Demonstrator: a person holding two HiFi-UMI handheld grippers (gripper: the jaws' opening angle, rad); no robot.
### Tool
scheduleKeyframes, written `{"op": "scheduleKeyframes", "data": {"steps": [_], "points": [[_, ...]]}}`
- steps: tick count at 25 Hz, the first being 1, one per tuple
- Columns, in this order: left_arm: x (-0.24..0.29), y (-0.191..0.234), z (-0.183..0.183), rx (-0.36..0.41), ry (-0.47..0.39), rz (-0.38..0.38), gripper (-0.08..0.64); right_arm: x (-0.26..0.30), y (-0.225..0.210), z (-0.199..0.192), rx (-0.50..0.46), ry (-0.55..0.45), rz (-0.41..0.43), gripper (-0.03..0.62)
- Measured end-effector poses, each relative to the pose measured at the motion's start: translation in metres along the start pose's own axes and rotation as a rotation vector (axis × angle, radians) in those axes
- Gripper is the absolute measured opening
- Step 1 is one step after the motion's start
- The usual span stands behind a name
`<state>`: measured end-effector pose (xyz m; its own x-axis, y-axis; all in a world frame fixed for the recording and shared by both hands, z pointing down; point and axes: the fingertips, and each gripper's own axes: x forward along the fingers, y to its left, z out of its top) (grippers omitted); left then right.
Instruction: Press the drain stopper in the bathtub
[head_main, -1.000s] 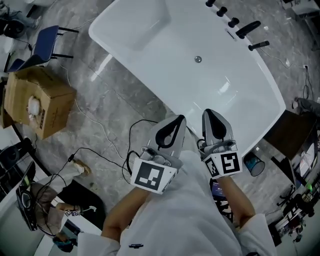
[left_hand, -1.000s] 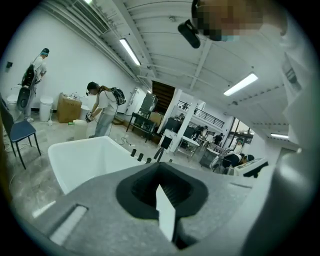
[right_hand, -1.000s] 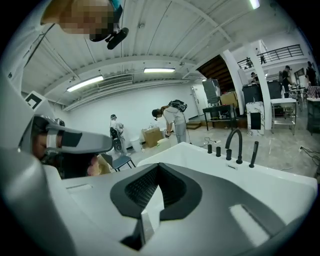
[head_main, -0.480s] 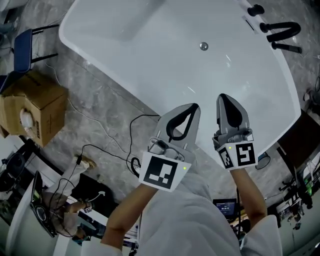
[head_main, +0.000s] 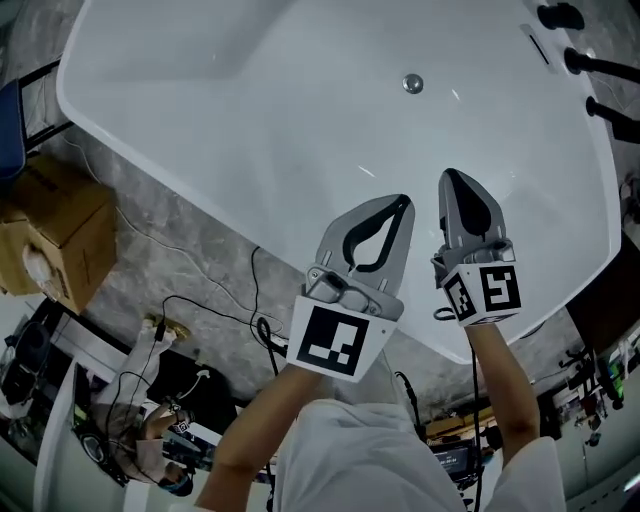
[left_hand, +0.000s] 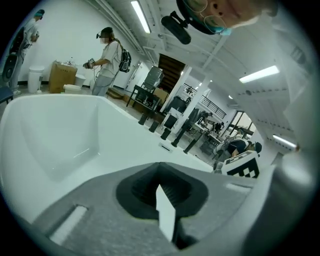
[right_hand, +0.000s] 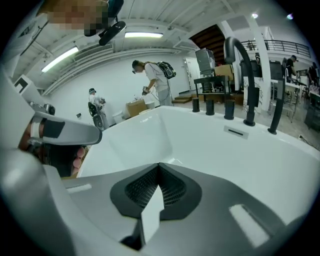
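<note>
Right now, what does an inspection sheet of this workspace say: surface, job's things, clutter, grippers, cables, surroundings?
Surface: white bathtub, nothing lying in it.
Job's things: round metal drain stopper in the tub, apart from both grippers.
Clutter: cardboard box on the floor beside the tub.
Grippers: left gripper and right gripper both shut, empty, over the tub's near side.
Cables: black cables loose on the grey floor.
Surroundings: black faucet fittings on the far rim; a person with a backpack behind.
</note>
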<state>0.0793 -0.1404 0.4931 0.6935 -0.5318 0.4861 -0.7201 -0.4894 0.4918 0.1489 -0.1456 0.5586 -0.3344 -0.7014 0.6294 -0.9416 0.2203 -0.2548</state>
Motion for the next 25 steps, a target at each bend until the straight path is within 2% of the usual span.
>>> {"op": "scheduleKeyframes", "data": {"steps": [4,9,13,18,25], "points": [[0.044,0.037,-0.032,-0.061,0.038,0.019,0.000,0.045,-0.022,-0.033,-0.003,0.036,-0.006,0.002],[0.090,0.071,-0.068,-0.041,0.065,0.026,0.000,0.092,-0.051,-0.065,0.005,0.049,-0.043,0.002],[0.124,0.102,-0.103,-0.072,0.091,0.051,0.000,0.132,-0.072,-0.092,-0.013,0.061,-0.056,0.002],[0.157,0.120,-0.140,-0.053,0.117,0.045,0.000,0.170,-0.100,-0.122,0.066,0.108,-0.073,0.002],[0.189,0.146,-0.176,-0.047,0.133,0.055,0.000,0.201,-0.128,-0.161,0.080,0.143,-0.101,0.002]]}}
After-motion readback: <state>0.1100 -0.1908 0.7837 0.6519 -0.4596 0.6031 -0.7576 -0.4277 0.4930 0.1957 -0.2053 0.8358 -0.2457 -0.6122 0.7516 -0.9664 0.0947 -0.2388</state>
